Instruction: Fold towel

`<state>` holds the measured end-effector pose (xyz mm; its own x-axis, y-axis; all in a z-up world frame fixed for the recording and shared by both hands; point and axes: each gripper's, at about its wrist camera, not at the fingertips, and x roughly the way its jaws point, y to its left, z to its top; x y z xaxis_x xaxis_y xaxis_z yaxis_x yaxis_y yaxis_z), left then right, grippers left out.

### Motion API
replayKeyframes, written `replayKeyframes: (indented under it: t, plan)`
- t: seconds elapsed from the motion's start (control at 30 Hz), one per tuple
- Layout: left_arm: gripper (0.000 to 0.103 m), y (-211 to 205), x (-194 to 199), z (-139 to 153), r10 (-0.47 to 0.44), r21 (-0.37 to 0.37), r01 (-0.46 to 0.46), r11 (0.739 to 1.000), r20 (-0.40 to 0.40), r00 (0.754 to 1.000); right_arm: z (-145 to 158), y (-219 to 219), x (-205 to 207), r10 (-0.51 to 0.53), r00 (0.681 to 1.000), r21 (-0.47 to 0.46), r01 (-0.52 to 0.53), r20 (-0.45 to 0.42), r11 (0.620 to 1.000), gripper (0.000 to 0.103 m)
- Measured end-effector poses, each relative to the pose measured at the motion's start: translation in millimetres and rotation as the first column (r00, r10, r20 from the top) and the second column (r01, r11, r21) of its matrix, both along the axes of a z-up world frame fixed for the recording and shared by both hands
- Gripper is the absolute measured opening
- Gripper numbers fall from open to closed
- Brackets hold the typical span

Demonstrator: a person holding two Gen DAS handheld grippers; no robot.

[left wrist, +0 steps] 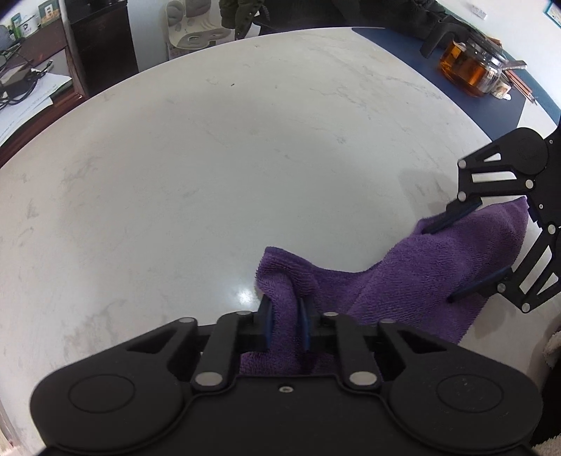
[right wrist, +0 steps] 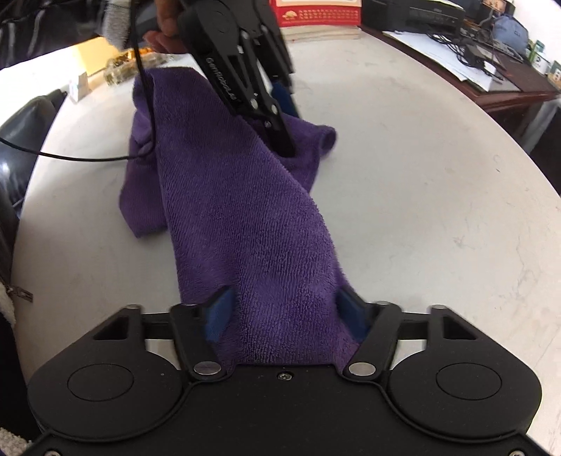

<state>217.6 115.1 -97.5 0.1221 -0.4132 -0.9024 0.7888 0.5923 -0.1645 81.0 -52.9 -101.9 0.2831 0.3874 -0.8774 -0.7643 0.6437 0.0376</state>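
On the left gripper, seen from the right wrist camera, white lettering ran along one black finger link, but it was too blurred to read with certainty. Behind it, at the far edge of the table, a red book or box carried yellow print too small to make out.

The purple terry towel lay bunched on the white marble-patterned table, near its closer edge, and stretched between the two tools. At the left, the left gripper had its blue pads drawn together, pinching a raised fold of the towel. To the right, the right gripper had its jaws standing partly apart with a thick hump of towel between them; the blue pads lay against the cloth on both sides, though I cannot tell whether they truly pressed on it.

A thin black cable crossed the towel's far end in the right wrist view, and part of a hand gripped the left tool.

Around the table in the left wrist view, from left to right, stood a dark wooden desk with papers and cables, a dark cabinet, a pale cushioned seat, and a blue mat bearing a glass teapot of amber liquid.
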Motion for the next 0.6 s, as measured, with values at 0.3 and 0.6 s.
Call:
replayKeyframes:
  t: [0.3, 0.6]
  plan:
    - [0.007, 48, -18, 36, 0.255, -0.228, -0.255, 0.940, -0.029, 0.967, 32, -25, -21, -0.174, 0.984, 0.125, 0.166, 0.050, 0.978, 0.014]
    - [0.007, 70, -29, 143, 0.375, -0.498, -0.268, 0.825, 0.128, 0.918, 115, -57, -33, -0.278, 0.908, 0.188, 0.228, 0.314, 0.955, 0.014]
